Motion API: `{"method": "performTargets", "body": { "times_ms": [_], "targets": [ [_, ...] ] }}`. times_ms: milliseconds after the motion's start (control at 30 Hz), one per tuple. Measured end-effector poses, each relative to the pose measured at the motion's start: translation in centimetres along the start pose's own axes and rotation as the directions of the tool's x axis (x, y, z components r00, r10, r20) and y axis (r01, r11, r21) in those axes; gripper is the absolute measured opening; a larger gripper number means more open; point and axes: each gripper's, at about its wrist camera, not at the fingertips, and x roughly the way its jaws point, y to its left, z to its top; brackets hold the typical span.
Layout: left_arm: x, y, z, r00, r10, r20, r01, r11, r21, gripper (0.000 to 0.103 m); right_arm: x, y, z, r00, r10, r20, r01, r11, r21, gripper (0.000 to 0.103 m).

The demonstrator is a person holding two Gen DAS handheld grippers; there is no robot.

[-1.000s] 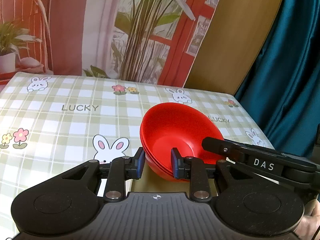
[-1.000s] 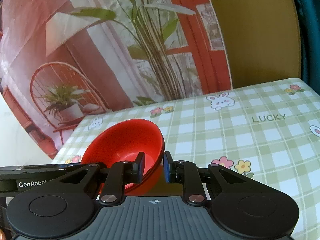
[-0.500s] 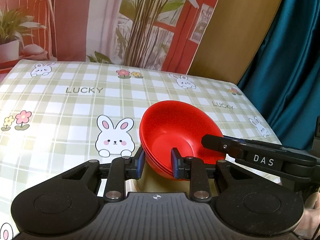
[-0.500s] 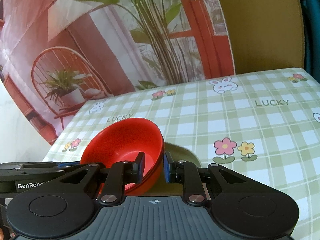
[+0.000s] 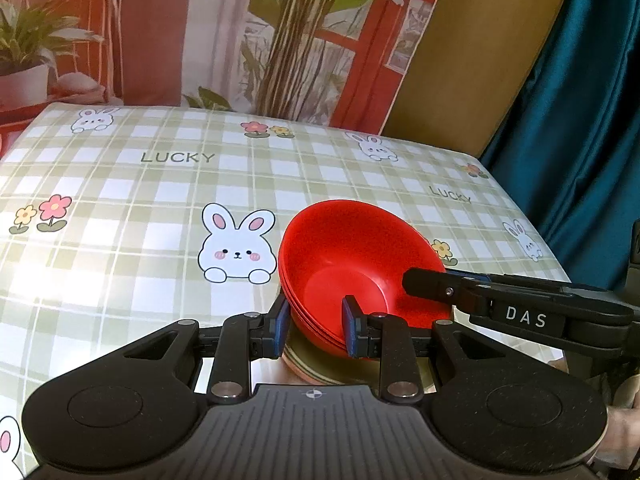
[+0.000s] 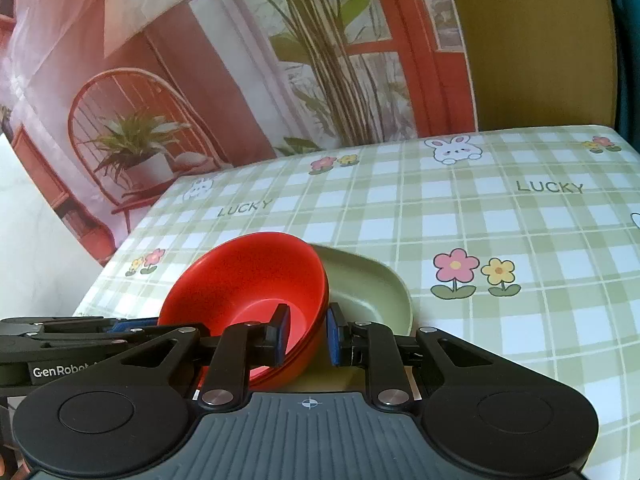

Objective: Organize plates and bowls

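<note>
red bowl stack (image 5: 356, 276) over green plate (image 6: 372, 292): placing step.
left gripper (image 5: 314, 326) and right gripper (image 6: 306, 336) each pinch the rim; next, likely set down and release.

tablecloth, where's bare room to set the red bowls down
Free: the checked tablecloth left of the red bowls, around the big bunny print and up to the far edge. Crowded: the near edge, where both hand-held grippers grip the bowls over a green plate.

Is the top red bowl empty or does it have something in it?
Empty. The top red bowl shows only its bare red inside; nothing lies in it except gripper fingers clamping its rim.
</note>
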Motion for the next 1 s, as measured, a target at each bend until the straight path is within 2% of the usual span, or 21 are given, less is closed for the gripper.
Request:
{"method": "performTargets", "body": {
  "times_ms": [767, 1000],
  "targets": [
    [0.3, 0.5, -1.1, 1.0, 0.001, -0.016, -0.002, 0.999, -0.038, 0.029, 0.4, 0.5, -0.5, 0.998, -0.023, -0.054, 0.021, 0.999, -0.038, 0.021],
    [-0.5, 0.6, -1.0, 1.0, 0.017, 0.003, -0.017, 0.999, -0.048, 0.036, -0.1, 0.8, -0.4, 0.999, -0.036, -0.039, 0.034, 0.998, -0.054, 0.028]
  ]
}}
